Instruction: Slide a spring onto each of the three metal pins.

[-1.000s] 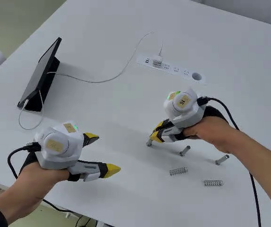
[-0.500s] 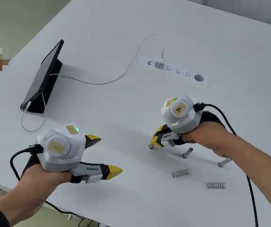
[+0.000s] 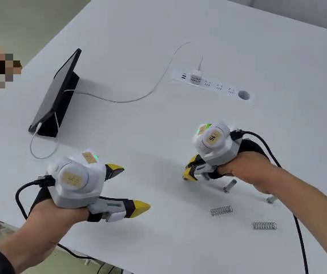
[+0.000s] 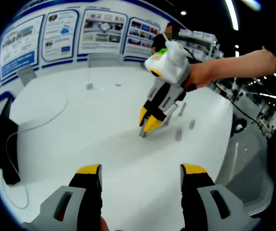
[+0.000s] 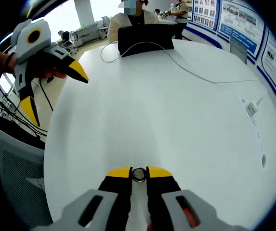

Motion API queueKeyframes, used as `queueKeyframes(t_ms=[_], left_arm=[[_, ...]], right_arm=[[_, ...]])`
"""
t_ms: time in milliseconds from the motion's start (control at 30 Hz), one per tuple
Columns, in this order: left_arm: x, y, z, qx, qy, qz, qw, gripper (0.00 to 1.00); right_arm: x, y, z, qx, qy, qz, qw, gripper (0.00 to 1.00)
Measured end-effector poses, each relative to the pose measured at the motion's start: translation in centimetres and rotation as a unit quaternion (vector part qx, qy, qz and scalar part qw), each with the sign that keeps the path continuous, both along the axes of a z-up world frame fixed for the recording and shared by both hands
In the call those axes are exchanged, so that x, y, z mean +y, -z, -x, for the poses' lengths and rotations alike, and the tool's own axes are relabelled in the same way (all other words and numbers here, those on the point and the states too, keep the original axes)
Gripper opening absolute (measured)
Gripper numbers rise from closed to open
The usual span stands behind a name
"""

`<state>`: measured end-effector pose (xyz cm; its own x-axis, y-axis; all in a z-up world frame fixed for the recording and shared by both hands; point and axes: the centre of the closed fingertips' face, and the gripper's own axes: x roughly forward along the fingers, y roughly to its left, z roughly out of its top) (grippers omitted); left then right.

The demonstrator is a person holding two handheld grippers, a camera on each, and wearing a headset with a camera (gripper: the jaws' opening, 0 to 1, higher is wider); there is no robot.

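White table (image 3: pixel 152 34) — large matte work surface that carries every item below.
Tablet (image 3: pixel 57 94) — dark, propped at a tilt on its stand near the table's left edge.
Power strip (image 3: pixel 212 85): white, flat on the far side of the table, with one plug seated in it. A white cable (image 3: pixel 140 97) runs from the plug across to the tablet.
Left gripper (image 3: pixel 128 188): held in a hand over the near-left part of the table. Its yellow-tipped jaws are spread wide with nothing between them.
Right gripper (image 3: pixel 189 173): held in a hand near the table's middle, tips angled down at the surface. Its jaws are pinched tight on a metal pin (image 5: pixel 138 174), whose round end shows between the yellow tips in the right gripper view.
Second pin (image 3: pixel 230 185): lies on the table just right of the right gripper.
Third pin (image 3: pixel 271 199): further right, partly hidden by the forearm.
Near spring (image 3: pixel 221 210): lies loose on the table just in front of the second pin.
Far spring (image 3: pixel 264 226): lies loose to its right, apart from it.
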<state>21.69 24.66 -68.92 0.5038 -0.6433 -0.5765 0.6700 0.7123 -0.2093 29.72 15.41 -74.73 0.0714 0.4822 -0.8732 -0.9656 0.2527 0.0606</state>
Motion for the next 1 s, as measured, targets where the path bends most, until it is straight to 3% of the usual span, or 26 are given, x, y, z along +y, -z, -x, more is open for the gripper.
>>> queueKeyframes(t_ms=[400, 567, 1000], left_arm=[[0.3, -0.2, 0.1, 0.000, -0.006, 0.000, 1.0000, 0.66], [0.2, -0.3, 0.0, -0.001, -0.006, 0.001, 1.0000, 0.66], [-0.4, -1.4, -0.5, -0.010, 0.008, -0.002, 0.9999, 0.66]], right_arm=[[0.0, 0.6, 0.0, 0.001, 0.004, 0.002, 1.0000, 0.14], [-0.1, -0.1, 0.3, 0.001, -0.001, 0.000, 1.0000, 0.18], [-1.6, -2.0, 0.9, -0.029, -0.013, -0.002, 0.9995, 0.33]])
